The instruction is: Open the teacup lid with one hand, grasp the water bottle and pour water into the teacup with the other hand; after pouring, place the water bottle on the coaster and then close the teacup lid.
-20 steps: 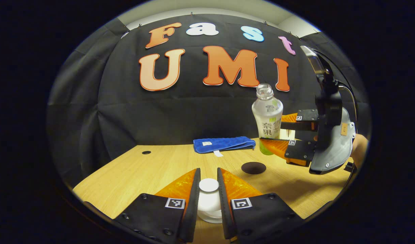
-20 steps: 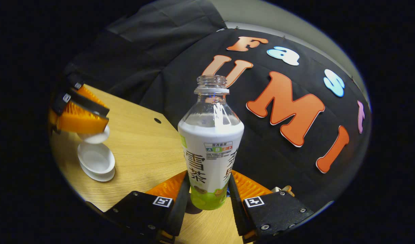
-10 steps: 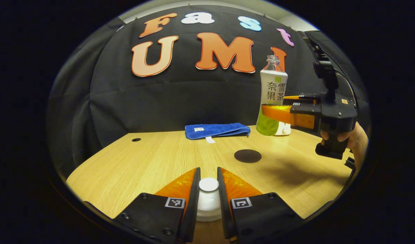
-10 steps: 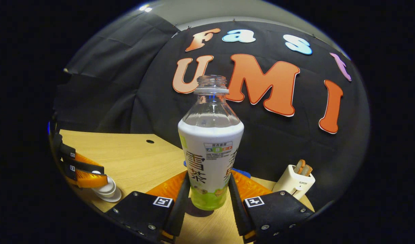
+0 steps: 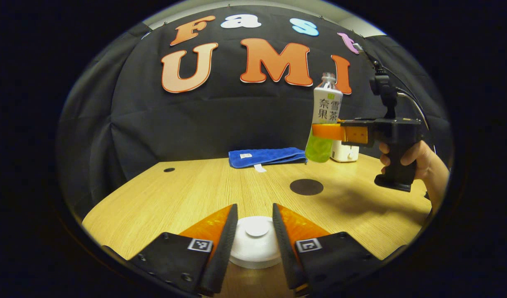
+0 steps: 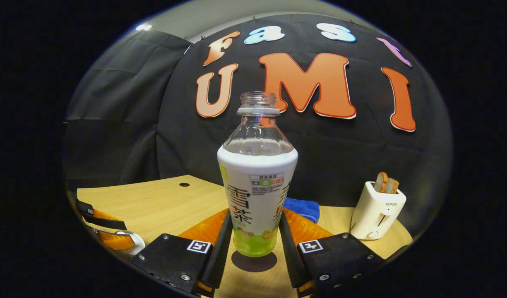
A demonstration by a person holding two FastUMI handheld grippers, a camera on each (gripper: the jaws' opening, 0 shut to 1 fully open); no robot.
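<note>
On wooden table (image 5: pixel 187 194), dark coaster (image 5: pixel 306 187).

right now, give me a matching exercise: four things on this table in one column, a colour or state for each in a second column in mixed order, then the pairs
Things
1. water bottle
2. coaster
3. folded cloth
4. teacup lid

Colour or state
A. blue, lying at the back of the table
B. white, between the left claw's fingers
C. dark round disc, bare on the table
D. uncapped, upright, held in the right claw

Pairs: 1-D, 2-C, 3-A, 4-B
</note>
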